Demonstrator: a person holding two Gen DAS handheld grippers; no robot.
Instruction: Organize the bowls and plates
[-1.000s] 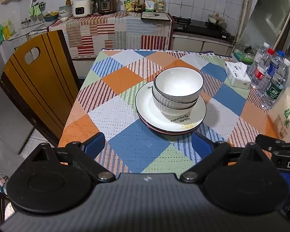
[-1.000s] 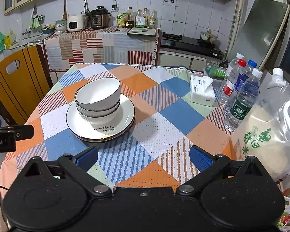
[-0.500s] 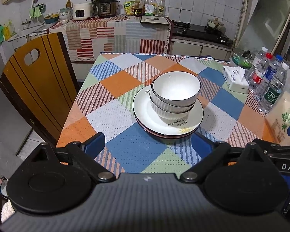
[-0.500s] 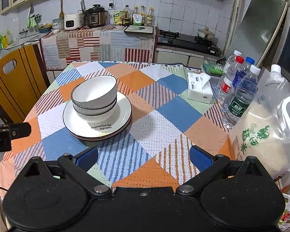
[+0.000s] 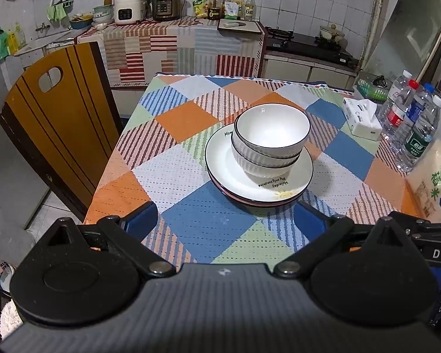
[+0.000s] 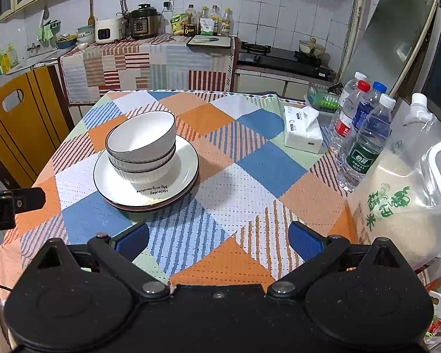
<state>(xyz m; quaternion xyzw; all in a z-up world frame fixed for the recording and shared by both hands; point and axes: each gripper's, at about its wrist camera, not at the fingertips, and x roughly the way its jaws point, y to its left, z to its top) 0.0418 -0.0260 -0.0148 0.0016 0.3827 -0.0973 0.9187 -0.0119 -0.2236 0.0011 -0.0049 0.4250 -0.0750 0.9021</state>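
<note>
Left wrist view: left claw (image 5: 225,219) spread wide, nothing between the pads, hovering over the near edge of the worktop (image 5: 197,223). The stack sits mid-worktop, just ahead of the claw: two ribbed white bowls nested, top bowl (image 5: 272,131) in lower bowl (image 5: 261,166), both on a white plate (image 5: 258,182) with a darker plate's rim (image 5: 235,198) showing beneath. Bowls sit off-centre, toward the far left of the plate, top bowl slightly tilted. Chair (image 5: 53,129) beside the left worktop edge.

Judgement: stacking looks done or nearly; if anything's left, it's centring the bowls or shifting the whole stack. For that, pinch the top bowl by its rim wall, one pad inside, one outside, and lift straight up. Don't drag; the lower bowl may come along.

Right wrist view: right claw (image 6: 219,239) also spread, empty, over the near worktop; stack (image 6: 145,170) is ahead and to its left. Tissue box (image 6: 302,132), water bottles (image 6: 364,138) and a rice bag (image 6: 402,206) crowd the right side, well apart from the stack. The tip of the left tool (image 6: 14,203) pokes in at the left edge.

Judgement: if moving the stack, go by the lower plate rim with both claws on opposite sides, keep it level, since glazed bowls slide. Stay left of the bottles. Risk: a one-sided grip tips the bowls off.
</note>
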